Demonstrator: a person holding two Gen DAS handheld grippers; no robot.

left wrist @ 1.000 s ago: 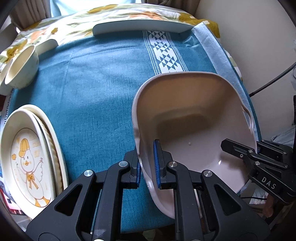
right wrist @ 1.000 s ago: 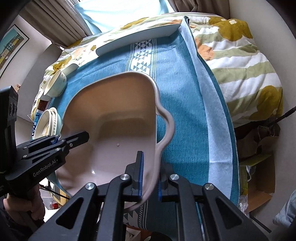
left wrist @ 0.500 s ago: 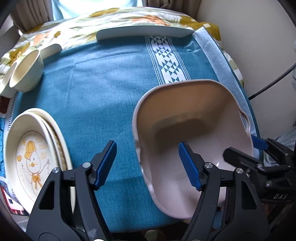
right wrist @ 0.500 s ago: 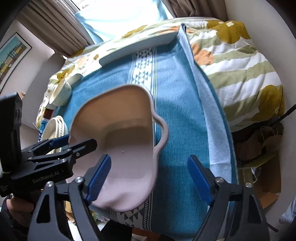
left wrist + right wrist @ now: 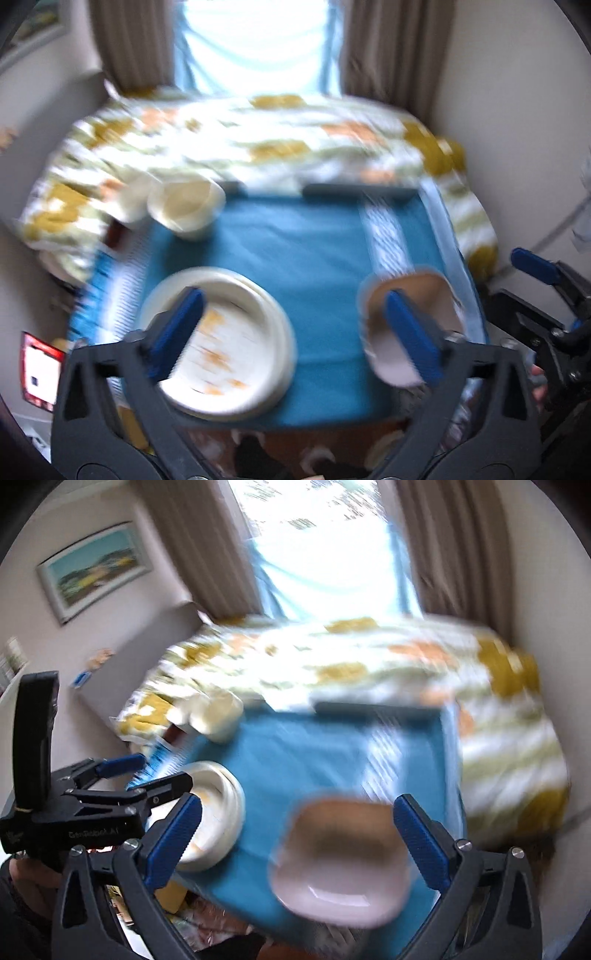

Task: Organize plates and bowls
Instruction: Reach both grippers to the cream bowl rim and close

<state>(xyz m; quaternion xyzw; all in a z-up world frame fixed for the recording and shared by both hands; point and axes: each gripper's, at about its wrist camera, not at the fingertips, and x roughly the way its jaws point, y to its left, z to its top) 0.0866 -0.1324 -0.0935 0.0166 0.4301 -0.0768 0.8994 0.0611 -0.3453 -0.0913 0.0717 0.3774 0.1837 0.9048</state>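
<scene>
1. Clearly both views are smeared with motion blur; fine detail on the dishes cannot be read.
2. Left gripper [image 5: 295,325]: its blue-padded fingers are spread wide with nothing between them; it hangs above the near edge of the blue tablecloth [image 5: 314,251]; the left pad sits in front of the stacked plates [image 5: 236,350], the right pad in front of the pink dish [image 5: 406,328], though neither is gripped.
3. Right gripper [image 5: 297,834]: released as well, jaws far apart; the pink dish [image 5: 340,864] shows in the gap between them but lies on the cloth below, free of both pads.
4. The pink dish is a squarish, deep, handled piece; it rests on the near right corner of the tablecloth, close to the pale blue border, with its near rim reaching the cloth's front edge.
5. The stacked plates are cream with an orange print on the top one; they lie on the near left part of the cloth [image 5: 314,760], well apart from the pink dish.
6. A cream bowl [image 5: 186,206] stands at the far left corner of the cloth, tipped on its side with its mouth toward the cameras; a second pale piece just behind it is too blurred to name.
7. A long, flat pale tray [image 5: 358,192] lies along the far edge of the cloth.
8. Beyond it spreads a floral bedspread [image 5: 258,147] in yellow, orange and green; brown curtains [image 5: 207,554] frame a bright window [image 5: 321,535]; a framed picture [image 5: 96,568] hangs on the left wall.
</scene>
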